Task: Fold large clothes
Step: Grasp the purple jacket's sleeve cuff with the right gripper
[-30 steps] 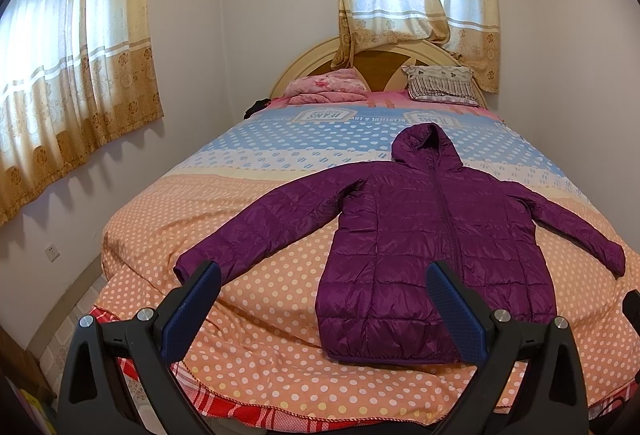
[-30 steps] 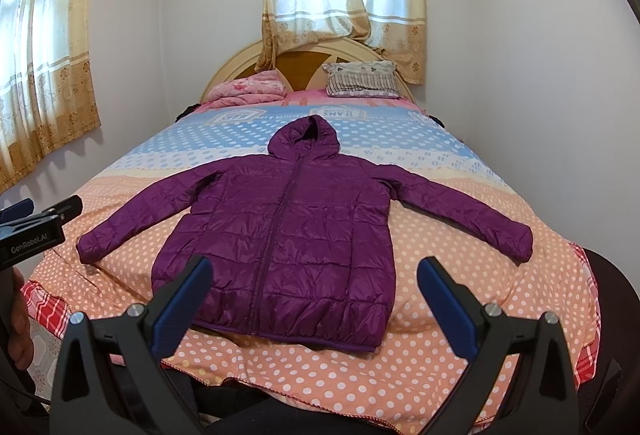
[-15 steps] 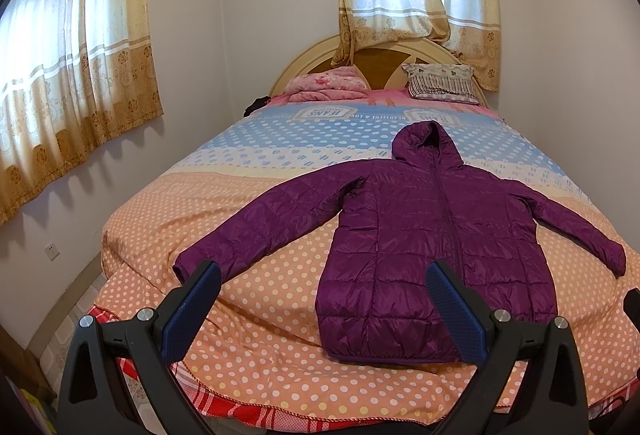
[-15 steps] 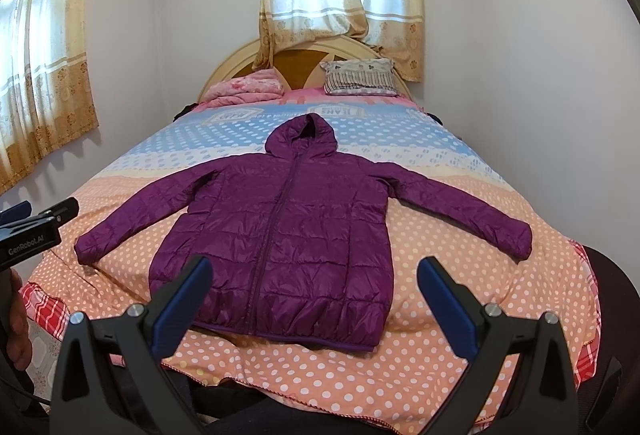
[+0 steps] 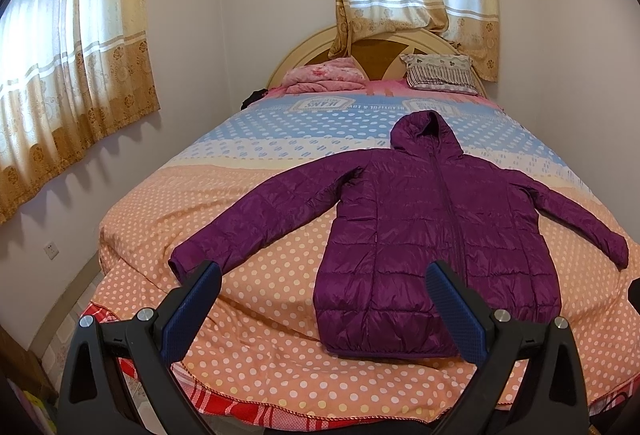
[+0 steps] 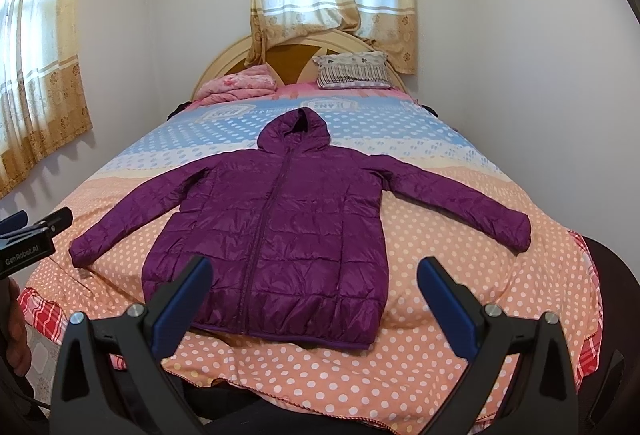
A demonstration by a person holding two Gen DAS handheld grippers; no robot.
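Note:
A purple hooded puffer jacket point(image 5: 432, 235) lies flat and face up on the bed, zipped, both sleeves spread outward, hood toward the headboard. It also shows in the right wrist view point(image 6: 276, 231). My left gripper point(image 5: 322, 281) is open and empty, held off the foot of the bed, near the hem and the left sleeve cuff. My right gripper point(image 6: 314, 277) is open and empty, held before the hem. The left gripper also shows at the left edge of the right wrist view point(image 6: 28, 243).
The bed point(image 5: 280, 363) has a polka-dot cover, orange near me and blue farther back. A pink folded blanket point(image 5: 324, 77) and a striped pillow point(image 5: 438, 73) lie by the headboard. Walls stand close on both sides, with curtained windows point(image 5: 72, 47).
Both views have shifted only slightly; the right wrist view has edged a little closer and lower toward the jacket. The jacket has not moved and both grippers stay open.

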